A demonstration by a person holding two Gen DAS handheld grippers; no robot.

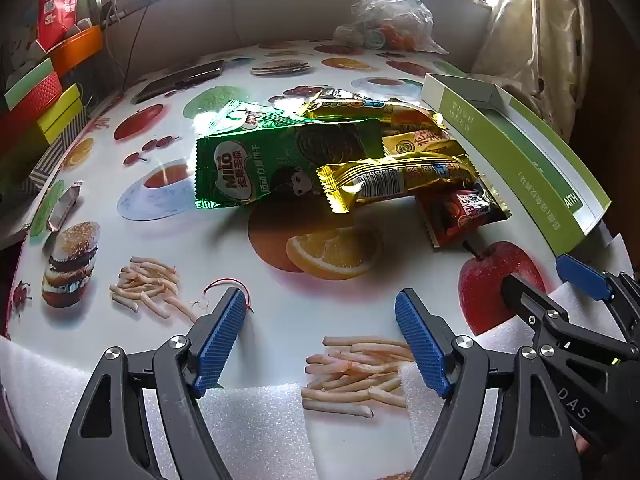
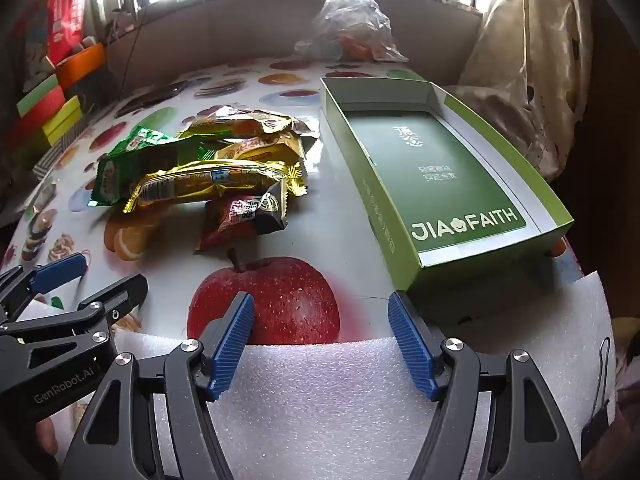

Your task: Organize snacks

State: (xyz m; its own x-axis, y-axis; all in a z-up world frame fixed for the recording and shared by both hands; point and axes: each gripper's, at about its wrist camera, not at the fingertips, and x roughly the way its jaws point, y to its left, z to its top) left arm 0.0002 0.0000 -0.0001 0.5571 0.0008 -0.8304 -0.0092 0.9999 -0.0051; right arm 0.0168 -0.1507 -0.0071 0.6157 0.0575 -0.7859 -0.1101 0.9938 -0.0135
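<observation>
Left gripper [image 1: 320,320], right gripper [image 2: 320,320]: both wide open, empty. Snack pile [image 2: 208,176] beside empty green box [image 2: 496,252]. Best taken singly: pinch the topmost gold packet [image 2: 212,184] across its width.

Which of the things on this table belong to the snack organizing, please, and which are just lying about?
For the job:
- green Milo packet
- gold packets
- red packet
- green box, empty

Lying about:
- plastic bag
- stacked coloured boxes
- phone
- foam sheet
- printed tablecloth
</observation>
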